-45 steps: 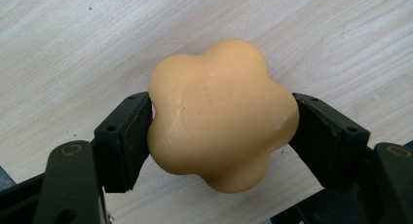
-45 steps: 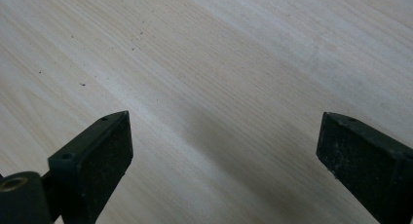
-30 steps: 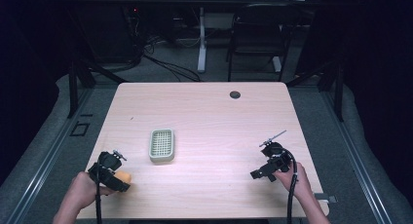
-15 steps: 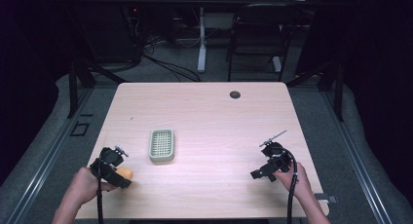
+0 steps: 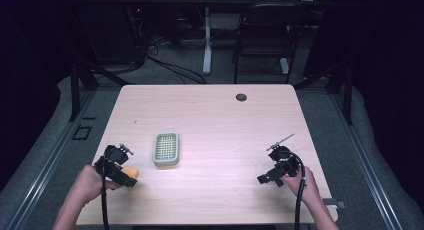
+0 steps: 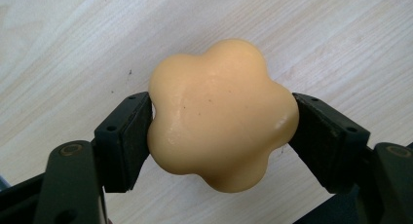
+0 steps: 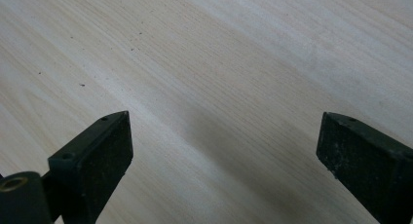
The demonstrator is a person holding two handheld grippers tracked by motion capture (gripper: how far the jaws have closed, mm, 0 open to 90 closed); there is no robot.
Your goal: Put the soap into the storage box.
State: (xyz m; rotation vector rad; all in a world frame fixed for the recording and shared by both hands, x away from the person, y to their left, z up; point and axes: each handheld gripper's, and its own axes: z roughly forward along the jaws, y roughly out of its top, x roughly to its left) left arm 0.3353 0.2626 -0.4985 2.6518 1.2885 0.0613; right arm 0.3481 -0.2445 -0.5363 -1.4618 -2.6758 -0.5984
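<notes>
A pale orange, flower-shaped soap sits between the two black jaws of my left gripper, whose pads press on its sides. In the high view this left gripper is near the table's front left corner with the orange soap at its tip, just above the wood. A pale green slatted soap dish lies on the table a short way to the right of and beyond it. My right gripper rests near the front right, and in the right gripper view its jaws stand wide open over bare wood.
The light wooden table has a round dark cable grommet near its far edge. A chair and desk legs stand on the dark floor beyond the table. Cables trail from both grippers toward the front edge.
My left gripper has shifted slightly with the soap still in it. The right gripper has stayed where it was.
</notes>
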